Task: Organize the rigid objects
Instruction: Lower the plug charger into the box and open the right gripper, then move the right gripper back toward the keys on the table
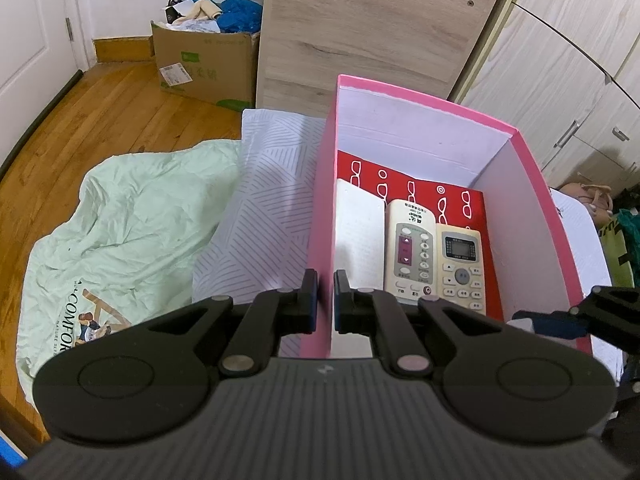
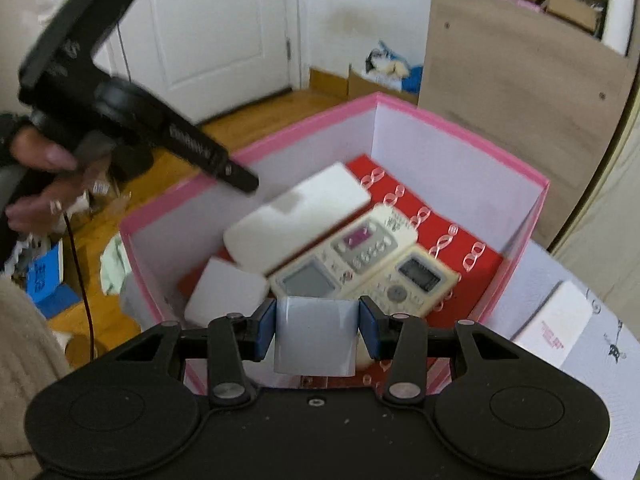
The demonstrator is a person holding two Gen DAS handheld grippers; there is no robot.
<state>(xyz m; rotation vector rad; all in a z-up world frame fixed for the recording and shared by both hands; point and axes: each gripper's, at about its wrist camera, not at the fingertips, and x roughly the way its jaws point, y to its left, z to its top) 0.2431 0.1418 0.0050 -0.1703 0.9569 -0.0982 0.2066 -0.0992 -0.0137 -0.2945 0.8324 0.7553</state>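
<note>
**Grey block held over the pink box**

The right gripper [image 2: 317, 324] holds a smooth, glossy grey rectangular block [image 2: 316, 334] between its two blue pads. The block is upright, and its top edge is slightly curved. It hangs above the near wall of the pink cardboard box with white inner walls [image 2: 460, 184].

Inside this box, on a red patterned sheet [image 2: 472, 256], lie two cream plastic remote controls [image 2: 372, 264] side by side, touching each other. The one with a purple window is farther from the near wall. A white flat rectangular case [image 2: 296, 216] lies tilted across them, and a smaller white block [image 2: 226, 288] sits in the near left corner.

The left gripper [image 1: 325, 300] is closed on the left wall of the box, with its narrow jaws on both sides of the pink edge. Beside the box, on the left, lies a pale green crumpled cloth [image 1: 132, 216].
</note>
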